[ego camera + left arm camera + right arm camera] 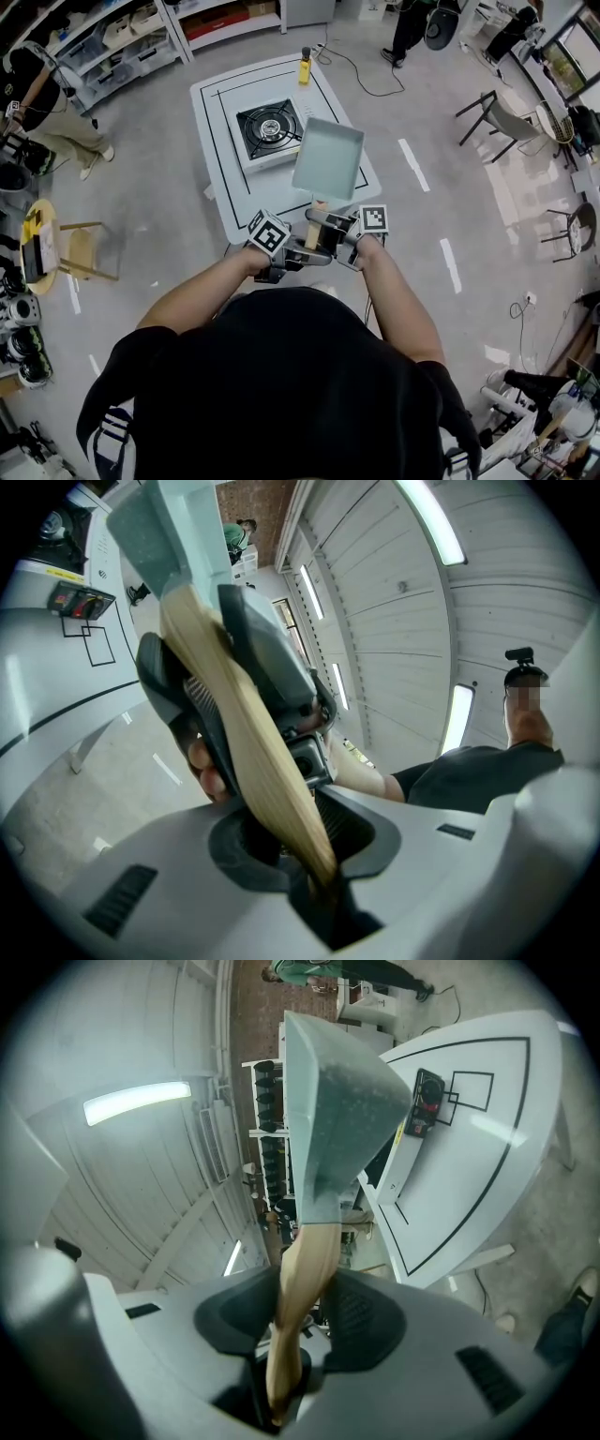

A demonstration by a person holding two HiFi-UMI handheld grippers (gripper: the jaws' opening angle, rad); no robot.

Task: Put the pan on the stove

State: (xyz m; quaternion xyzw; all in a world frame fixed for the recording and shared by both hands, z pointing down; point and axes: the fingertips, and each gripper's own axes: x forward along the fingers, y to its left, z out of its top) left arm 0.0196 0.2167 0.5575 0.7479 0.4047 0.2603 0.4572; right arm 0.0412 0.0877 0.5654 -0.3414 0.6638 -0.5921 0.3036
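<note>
A pale green rectangular pan [328,157] with a wooden handle [312,232] hangs in the air over the right part of the white table [214,112], just right of the single-burner gas stove [267,127]. Both grippers hold the handle side by side. My left gripper [286,251] is shut on it from the left, and my right gripper [339,236] from the right. In the left gripper view the handle [253,752] runs up between the pads of the left gripper [295,834] to the pan [155,527]. In the right gripper view the right gripper [300,1321] clamps the handle [305,1274] below the pan [337,1101].
A yellow bottle [305,67] stands at the table's far edge. A wooden stool [80,253] and a person [42,103] are at the left, with shelves [122,42] behind. Chairs [506,117] stand at the right. A cable [361,70] lies on the floor.
</note>
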